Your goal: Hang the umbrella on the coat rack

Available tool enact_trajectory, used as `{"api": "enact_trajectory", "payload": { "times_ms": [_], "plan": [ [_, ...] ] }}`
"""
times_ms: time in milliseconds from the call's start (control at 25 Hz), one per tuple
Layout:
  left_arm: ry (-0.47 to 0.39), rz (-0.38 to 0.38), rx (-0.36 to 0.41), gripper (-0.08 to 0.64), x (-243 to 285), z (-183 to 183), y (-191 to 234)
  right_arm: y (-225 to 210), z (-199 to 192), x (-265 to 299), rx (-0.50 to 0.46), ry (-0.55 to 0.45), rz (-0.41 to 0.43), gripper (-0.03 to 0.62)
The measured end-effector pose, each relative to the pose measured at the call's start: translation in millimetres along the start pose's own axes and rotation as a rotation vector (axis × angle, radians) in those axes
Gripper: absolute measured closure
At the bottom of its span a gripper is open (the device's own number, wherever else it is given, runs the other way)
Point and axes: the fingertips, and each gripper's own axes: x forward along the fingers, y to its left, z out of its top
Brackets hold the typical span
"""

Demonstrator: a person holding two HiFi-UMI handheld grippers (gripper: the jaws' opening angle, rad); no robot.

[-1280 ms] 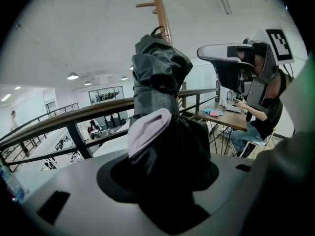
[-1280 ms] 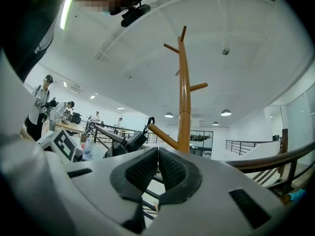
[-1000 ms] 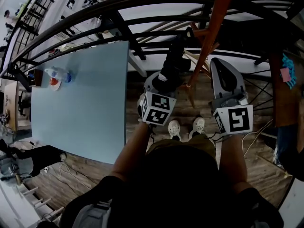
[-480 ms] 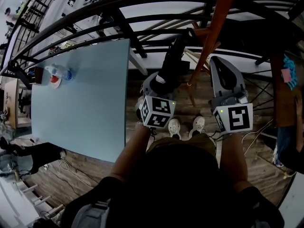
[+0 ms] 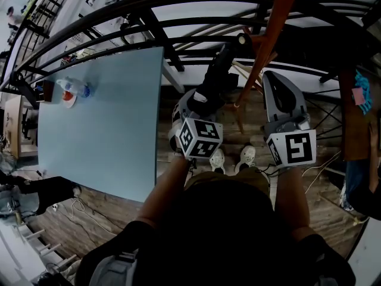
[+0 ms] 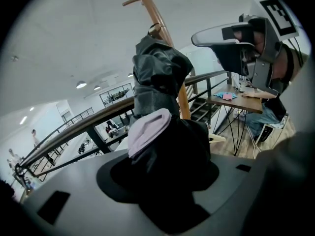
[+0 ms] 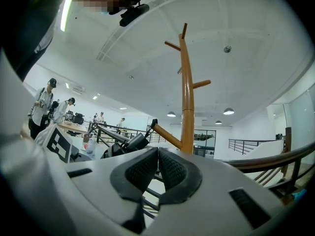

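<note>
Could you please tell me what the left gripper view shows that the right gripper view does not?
Only the left gripper view shows the left tongs clamped on the folded black umbrella, and a wooden desk off to the right. Only the right gripper view shows the right tongs, closed together with nothing between them. Both views show the orange coat rack and the umbrella beside it.
</note>
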Motion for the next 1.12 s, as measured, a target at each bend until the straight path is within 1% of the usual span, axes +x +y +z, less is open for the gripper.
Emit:
{"api": "enact_trajectory", "payload": {
  "times_ms": [160,280,520,1120],
  "plan": [
    [0.019,0.032,0.024,0.327,-1.0,2.5,4.6,-2.0,-0.4,0.5,0.003,0.0,0.002,0.561],
    [0.032,0.039,0.038,0.327,-0.8,4.6,4.4,-2.9,-0.1,0.3,0.003,0.0,0.002,0.561],
    [0.051,0.024,0.04,0.327,4.0,3.7,-1.9,-6.4,-0.9,-2.0,0.003,0.005,0.0,0.561],
    [0.073,-0.015,0.045,0.325,29.8,13.0,-28.4,-39.1,-12.0,-12.3,0.003,0.026,-0.03,0.561]
  ]
}}
